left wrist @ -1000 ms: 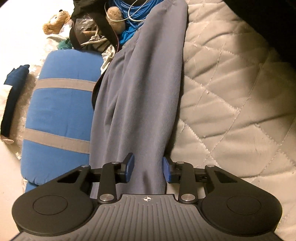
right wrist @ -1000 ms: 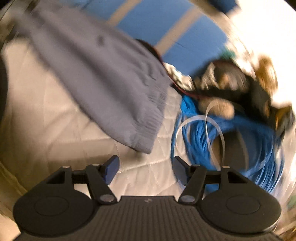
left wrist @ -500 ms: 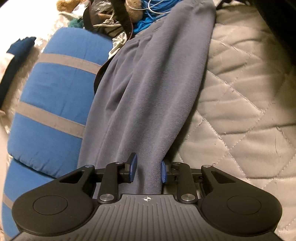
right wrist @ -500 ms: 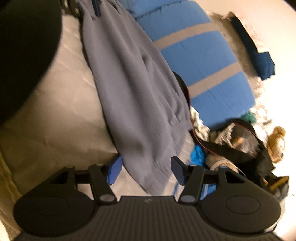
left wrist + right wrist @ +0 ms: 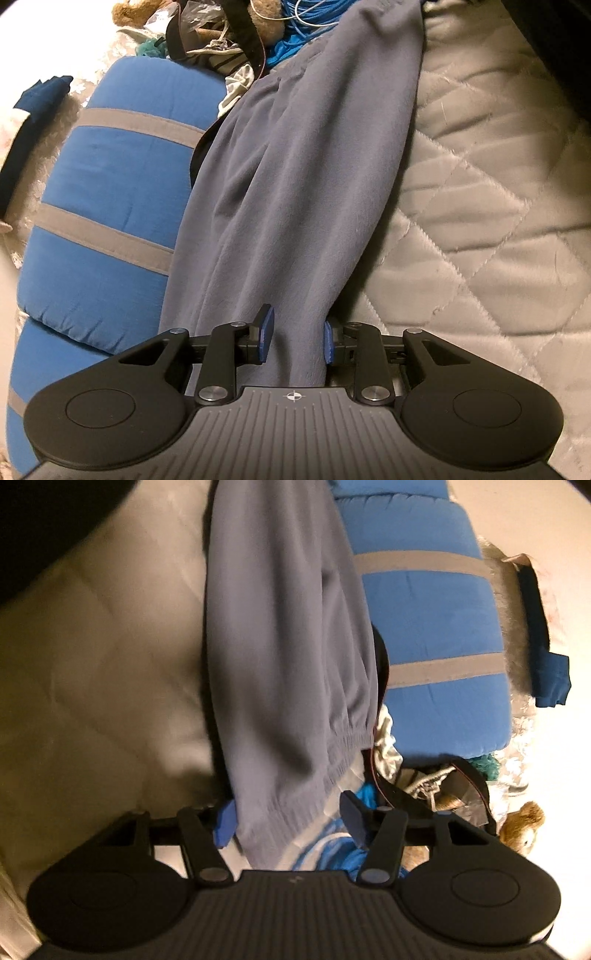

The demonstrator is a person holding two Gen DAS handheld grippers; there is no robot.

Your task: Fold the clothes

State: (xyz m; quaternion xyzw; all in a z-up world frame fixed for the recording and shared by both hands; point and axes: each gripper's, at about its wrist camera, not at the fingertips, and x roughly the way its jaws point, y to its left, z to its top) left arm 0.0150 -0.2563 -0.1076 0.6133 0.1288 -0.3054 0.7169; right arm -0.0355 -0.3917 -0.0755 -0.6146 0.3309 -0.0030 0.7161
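Grey-blue trousers (image 5: pixel 295 177) lie stretched along a quilted beige bedcover (image 5: pixel 480 221). My left gripper (image 5: pixel 295 339) is shut on one end of the trousers, the cloth bunched between its blue pads. In the right wrist view the trousers (image 5: pixel 280 627) run away from me, their elastic waistband (image 5: pixel 332 753) nearest. My right gripper (image 5: pixel 291 819) is open, its jaws wide apart on either side of the waistband corner, the left pad (image 5: pixel 225 821) at the cloth edge.
A blue cushion with grey stripes (image 5: pixel 107 192) lies beside the trousers, seen also in the right wrist view (image 5: pixel 428 627). A clutter of blue cable (image 5: pixel 295 22), a black bag (image 5: pixel 443 794), a teddy bear (image 5: pixel 524 830) and dark cloth (image 5: pixel 550 679) lies past the waistband.
My left gripper has closed tighter on the trouser end. My right gripper has swung from over the blue cable to the waistband, so the cloth now lies between its open jaws.
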